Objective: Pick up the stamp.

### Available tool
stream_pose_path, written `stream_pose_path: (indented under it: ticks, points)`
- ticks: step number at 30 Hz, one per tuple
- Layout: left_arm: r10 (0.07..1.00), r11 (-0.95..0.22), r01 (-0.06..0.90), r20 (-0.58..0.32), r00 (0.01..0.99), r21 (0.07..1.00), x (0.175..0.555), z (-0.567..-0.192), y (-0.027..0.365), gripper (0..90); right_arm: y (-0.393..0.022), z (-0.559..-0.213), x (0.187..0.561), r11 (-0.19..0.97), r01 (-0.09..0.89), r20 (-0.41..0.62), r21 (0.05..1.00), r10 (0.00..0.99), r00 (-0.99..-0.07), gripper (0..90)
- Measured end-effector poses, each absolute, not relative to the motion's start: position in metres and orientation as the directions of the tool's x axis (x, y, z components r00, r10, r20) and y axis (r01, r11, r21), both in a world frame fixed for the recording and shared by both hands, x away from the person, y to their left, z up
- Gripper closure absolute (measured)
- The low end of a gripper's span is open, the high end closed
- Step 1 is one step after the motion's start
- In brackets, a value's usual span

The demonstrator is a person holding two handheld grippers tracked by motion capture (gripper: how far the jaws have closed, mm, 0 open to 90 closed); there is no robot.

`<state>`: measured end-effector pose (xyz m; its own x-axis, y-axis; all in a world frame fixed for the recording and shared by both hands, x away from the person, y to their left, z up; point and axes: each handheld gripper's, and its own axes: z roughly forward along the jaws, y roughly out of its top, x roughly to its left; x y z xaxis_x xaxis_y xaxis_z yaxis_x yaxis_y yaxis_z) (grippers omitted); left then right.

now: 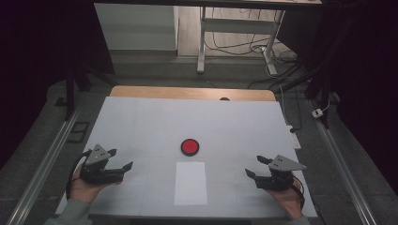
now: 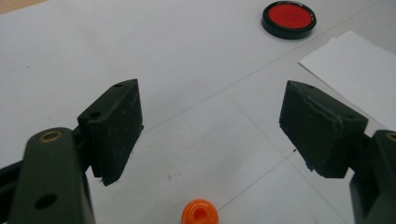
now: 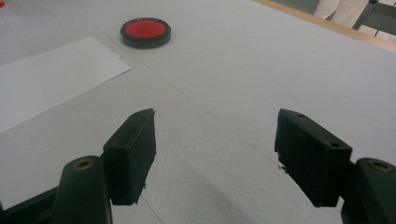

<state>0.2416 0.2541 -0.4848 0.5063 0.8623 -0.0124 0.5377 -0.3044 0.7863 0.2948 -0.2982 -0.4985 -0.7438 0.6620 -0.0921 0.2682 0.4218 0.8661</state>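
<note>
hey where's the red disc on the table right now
In the high view the red disc lies near the middle of the table, just beyond the far edge of the white sheet of paper, apart from it.

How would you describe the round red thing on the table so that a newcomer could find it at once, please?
Start from the pale grey table and go to its middle, between the left gripper and the right gripper. Just beyond the far short edge of the white sheet of paper lies a flat round disc. Its red face and black rim set it apart.
</note>
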Motion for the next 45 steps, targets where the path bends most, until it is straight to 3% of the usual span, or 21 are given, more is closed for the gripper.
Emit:
stream_pose_path:
  ticks: [26,45]
  points:
    - [0.853,-0.374,0.6,0.007,0.523,0.708,0.23,-0.504,0.26,27.6,-0.297,-0.503,0.296,0.435,0.28,-0.093,0.856,0.662,-0.744,30.0]
    - [0.852,-0.372,0.632,-0.02,0.523,0.68,0.228,-0.524,0.267,44.3,-0.297,-0.503,0.296,0.445,0.28,-0.105,0.85,0.666,-0.739,30.3]
